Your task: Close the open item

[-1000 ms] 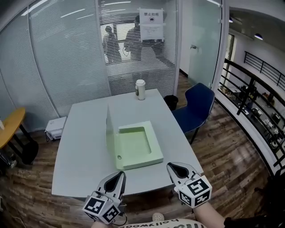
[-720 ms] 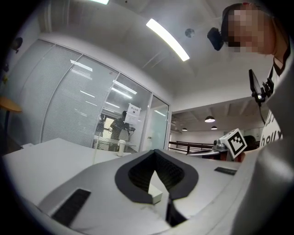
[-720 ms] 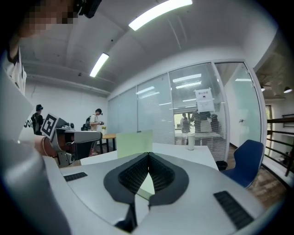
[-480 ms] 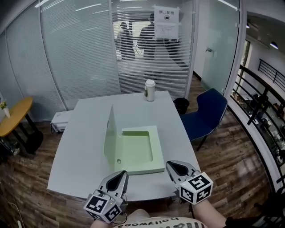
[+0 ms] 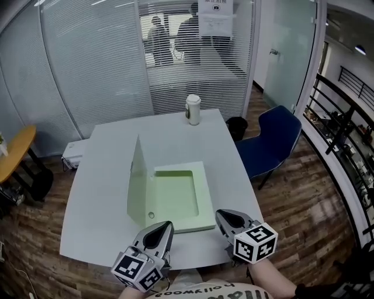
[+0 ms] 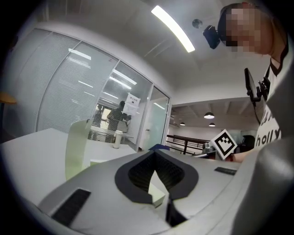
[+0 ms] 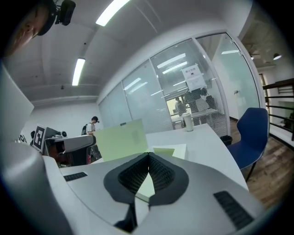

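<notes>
Both claws, left (image 5: pixel 165 225) and right (image 5: pixel 220 214), have closed in on the bench (image 5: pixel 99 175) edge (clenched, nothing held). The green box (image 5: pixel 205 198) has its lid (image 5: pixel 135 175) still upright, so closing hasn't started.

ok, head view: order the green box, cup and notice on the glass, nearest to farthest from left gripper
1. Green box: on the table, just ahead of the left gripper.
2. Cup: near the table's far edge.
3. Notice: on the glass wall beyond the table.
</notes>
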`<action>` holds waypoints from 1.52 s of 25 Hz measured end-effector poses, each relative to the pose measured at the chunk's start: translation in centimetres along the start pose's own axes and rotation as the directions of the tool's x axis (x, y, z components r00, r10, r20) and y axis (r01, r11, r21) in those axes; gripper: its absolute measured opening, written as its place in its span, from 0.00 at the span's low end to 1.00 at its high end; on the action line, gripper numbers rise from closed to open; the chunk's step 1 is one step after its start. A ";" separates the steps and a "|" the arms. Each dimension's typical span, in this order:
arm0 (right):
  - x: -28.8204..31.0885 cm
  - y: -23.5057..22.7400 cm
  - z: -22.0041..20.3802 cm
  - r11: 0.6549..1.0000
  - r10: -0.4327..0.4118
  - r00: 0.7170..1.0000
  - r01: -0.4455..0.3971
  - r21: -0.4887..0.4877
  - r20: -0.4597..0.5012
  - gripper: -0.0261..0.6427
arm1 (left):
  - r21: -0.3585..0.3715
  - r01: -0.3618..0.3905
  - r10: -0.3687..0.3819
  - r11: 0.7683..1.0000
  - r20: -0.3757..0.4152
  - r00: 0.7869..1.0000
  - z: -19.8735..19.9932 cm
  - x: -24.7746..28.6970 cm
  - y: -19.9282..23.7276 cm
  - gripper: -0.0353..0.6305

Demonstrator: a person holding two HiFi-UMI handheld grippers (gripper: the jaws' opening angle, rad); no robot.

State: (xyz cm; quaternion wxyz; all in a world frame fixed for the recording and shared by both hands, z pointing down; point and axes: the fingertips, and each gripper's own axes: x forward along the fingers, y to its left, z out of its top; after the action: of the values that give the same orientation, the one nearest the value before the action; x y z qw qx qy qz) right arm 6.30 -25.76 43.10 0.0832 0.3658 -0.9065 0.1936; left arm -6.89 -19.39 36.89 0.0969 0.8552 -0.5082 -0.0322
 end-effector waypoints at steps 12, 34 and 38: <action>4.4 -1.5 0.9 0.999 0.022 0.999 -0.021 0.046 -0.023 0.04 | 0.148 -0.072 0.027 0.986 0.282 0.959 15.4 -3.3 3.1 0.27; 7.1 -5.8 0.2 0.987 -0.053 0.997 0.061 0.150 -0.053 0.04 | 0.268 -0.302 0.337 0.915 -0.094 0.937 3.9 -0.2 11.3 0.48; 7.8 -6.8 -1.3 0.981 -0.036 0.994 0.055 0.188 -0.103 0.17 | 0.228 -0.308 0.323 0.924 -0.033 0.946 4.4 0.1 11.7 0.42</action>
State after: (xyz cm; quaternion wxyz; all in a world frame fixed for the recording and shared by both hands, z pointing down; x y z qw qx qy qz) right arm 5.45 -34.59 48.53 0.0973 0.3827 -0.8699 0.2955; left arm -17.60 -25.53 34.91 0.0233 0.7682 -0.6359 0.0701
